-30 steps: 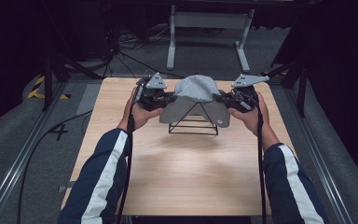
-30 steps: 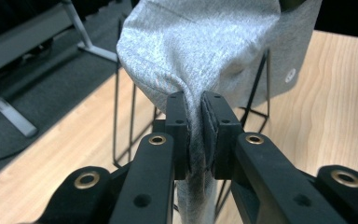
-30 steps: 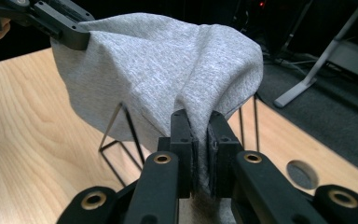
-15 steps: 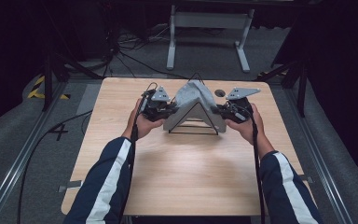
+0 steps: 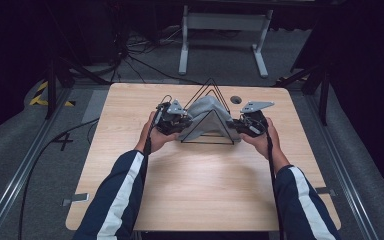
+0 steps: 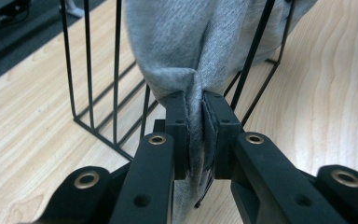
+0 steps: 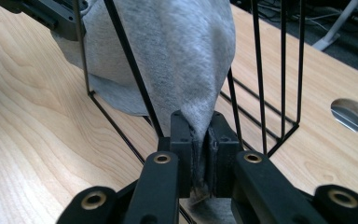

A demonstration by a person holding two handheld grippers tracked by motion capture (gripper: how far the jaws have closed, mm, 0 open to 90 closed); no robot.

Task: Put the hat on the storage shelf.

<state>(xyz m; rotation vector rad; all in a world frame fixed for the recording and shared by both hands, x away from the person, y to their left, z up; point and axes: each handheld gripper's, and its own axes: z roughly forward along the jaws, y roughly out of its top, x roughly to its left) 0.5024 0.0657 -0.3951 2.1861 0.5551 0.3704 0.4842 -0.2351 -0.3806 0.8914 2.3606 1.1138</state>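
Draping over the ridge of a black wire rack [image 5: 207, 115], the grey cloth [image 5: 206, 111] is a soft, fleecy fabric with a fine heathered texture. It hangs down both sloped sides of the triangular frame, which stands on the light wooden table [image 5: 190, 185] toward its far half.

The left gripper [image 5: 172, 119] has its jaws drawn together and clamped on a bunched edge of the cloth. In the left gripper view the fabric [image 6: 191, 51] is gathered into a tight fold between the two black pads, with a strip of it trailing below them. The rack's thin bars [image 6: 88, 70] pass just beside the pinched fold.

The right gripper [image 5: 242, 125] is likewise clamped on the opposite edge of the cloth. In the right gripper view the fabric [image 7: 186, 56] narrows to a point and enters the narrow gap between the pads. Rack bars [image 7: 284, 65] stand on either side of that fold, and a round hole [image 7: 353, 115] in the table lies beyond them.

From the high view, the cloth spans between the two grippers, which sit low at either end of the rack, near the tabletop.
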